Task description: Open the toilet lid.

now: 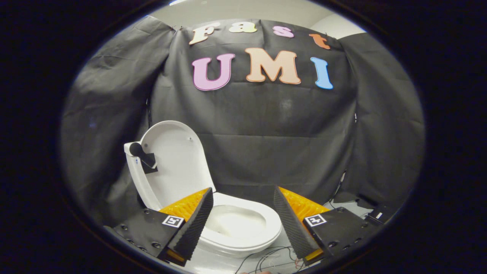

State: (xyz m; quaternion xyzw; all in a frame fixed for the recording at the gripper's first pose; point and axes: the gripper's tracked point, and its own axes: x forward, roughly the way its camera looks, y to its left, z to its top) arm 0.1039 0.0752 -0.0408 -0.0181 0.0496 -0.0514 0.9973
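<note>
A small white toilet (pixel 243 228) stands just ahead of my fingers, its bowl showing partly between them. Its white lid (pixel 173 163) is raised upright, leaning back toward the black cloth wall. A black knob on a bracket (pixel 141 154) is fixed at the lid's left edge. My gripper (pixel 243 198) is open, with nothing between its fingers; the left fingertip (pixel 201 209) overlaps the seat's left side in the view, and the right fingertip (pixel 283 211) stands to the right of the bowl.
Thin wires (pixel 266 258) lie on the light floor in front of the toilet. A small dark box (pixel 378 215) sits on the floor at the right, near the cloth wall (pixel 266 144) that closes off the back.
</note>
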